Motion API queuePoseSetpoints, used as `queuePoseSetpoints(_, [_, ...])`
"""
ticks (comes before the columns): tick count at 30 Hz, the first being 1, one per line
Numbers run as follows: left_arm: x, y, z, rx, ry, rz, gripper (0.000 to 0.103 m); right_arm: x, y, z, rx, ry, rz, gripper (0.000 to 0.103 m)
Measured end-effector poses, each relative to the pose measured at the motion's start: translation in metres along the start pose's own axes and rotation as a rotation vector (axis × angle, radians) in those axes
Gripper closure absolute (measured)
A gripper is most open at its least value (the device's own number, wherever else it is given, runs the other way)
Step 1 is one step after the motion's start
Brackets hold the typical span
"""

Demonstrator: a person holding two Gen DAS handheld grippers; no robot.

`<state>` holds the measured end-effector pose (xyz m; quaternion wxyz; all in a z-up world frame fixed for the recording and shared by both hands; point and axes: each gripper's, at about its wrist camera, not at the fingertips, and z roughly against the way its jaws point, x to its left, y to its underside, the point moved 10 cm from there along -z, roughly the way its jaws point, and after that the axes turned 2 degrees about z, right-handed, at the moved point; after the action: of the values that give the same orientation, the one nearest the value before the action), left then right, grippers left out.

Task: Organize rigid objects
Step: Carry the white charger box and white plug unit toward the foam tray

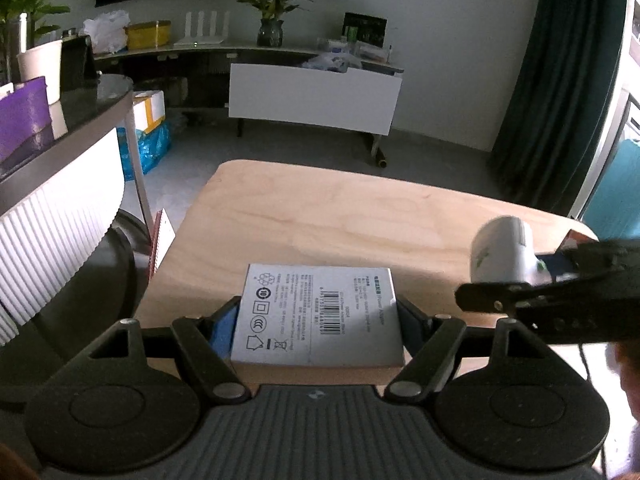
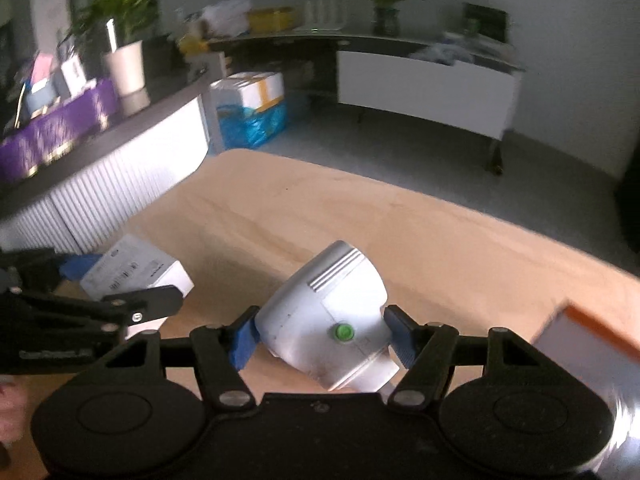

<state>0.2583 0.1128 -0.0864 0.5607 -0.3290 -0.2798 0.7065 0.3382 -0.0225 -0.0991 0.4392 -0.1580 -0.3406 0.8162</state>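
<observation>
A flat white box (image 1: 316, 296) with a barcode and printed symbols lies on the wooden table (image 1: 320, 208). My left gripper (image 1: 317, 309) is shut on it, with a blue pad against each side. The same box (image 2: 136, 270) and left gripper (image 2: 120, 280) show at the left of the right wrist view. A white rounded device (image 2: 320, 312) with a green button sits tilted between the blue pads of my right gripper (image 2: 320, 320), which is shut on it. In the left wrist view this device (image 1: 500, 252) and the right gripper (image 1: 532, 272) are at the right.
A box with an orange edge (image 2: 584, 340) lies on the table at the right. A red-edged notebook (image 1: 160, 240) leans at the table's left side. A curved white ribbed counter (image 1: 52, 216) stands to the left, and a white-fronted low table (image 1: 312, 96) stands across the floor.
</observation>
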Motion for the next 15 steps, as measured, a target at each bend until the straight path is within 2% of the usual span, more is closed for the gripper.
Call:
queuePoseSetpoints(5, [-0.003, -0.003, 0.024, -0.022, 0.001, 0.021, 0.024, 0.008, 0.008, 0.041, -0.04, 0.024, -0.058, 0.023])
queuePoseSetpoints(15, [-0.026, 0.002, 0.075, -0.044, 0.009, -0.007, 0.024, 0.024, 0.029, 0.115, -0.115, 0.097, -0.122, 0.023])
